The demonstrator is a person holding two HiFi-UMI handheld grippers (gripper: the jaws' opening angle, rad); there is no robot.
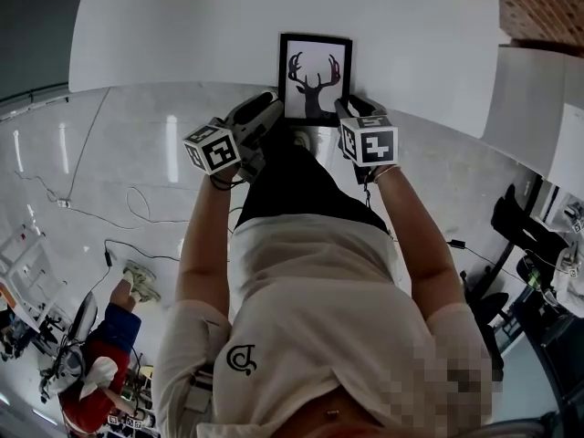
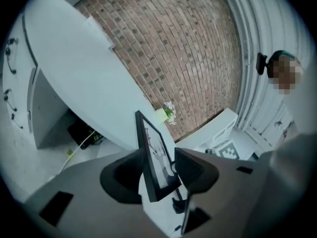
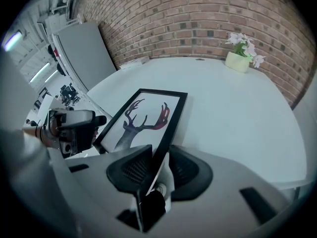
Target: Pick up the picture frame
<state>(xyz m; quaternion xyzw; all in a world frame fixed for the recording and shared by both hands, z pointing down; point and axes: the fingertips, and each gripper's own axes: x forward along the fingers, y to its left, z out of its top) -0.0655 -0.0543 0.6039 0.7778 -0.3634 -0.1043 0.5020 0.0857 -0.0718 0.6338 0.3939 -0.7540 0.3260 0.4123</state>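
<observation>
My left gripper [image 1: 265, 112] points almost level, forearm straight out, jaws apart around the picture frame [image 1: 315, 73] at its left edge, not pressing. My right gripper [image 1: 351, 109] angles steeply down, clamped on the frame's right edge. Frame sits at the near edge of the white table [image 1: 182, 26].

Frame [image 1: 315, 78]: smooth black moulding, low sheen. Print inside it: matt white paper with a dark stag figure.
Table [image 1: 182, 35]: smooth white top, matt.
Wall [image 3: 198, 19]: rough red-brown brick, pale mortar joints.
Floor [image 1: 119, 172]: grey, polished, glossy, with bright streaks of reflected light.
Left gripper [image 2: 161, 172] and right gripper [image 3: 157, 168]: shells of smooth matt grey plastic.
Pads [image 3: 130, 170]: black, matt, finely ribbed faces.
Cubes [image 1: 212, 148]: flat white faces with matt black printed squares.
Shirt [image 1: 319, 299]: white cloth, matt, softly creased.
Pot [image 3: 237, 62]: pale, smooth.
</observation>
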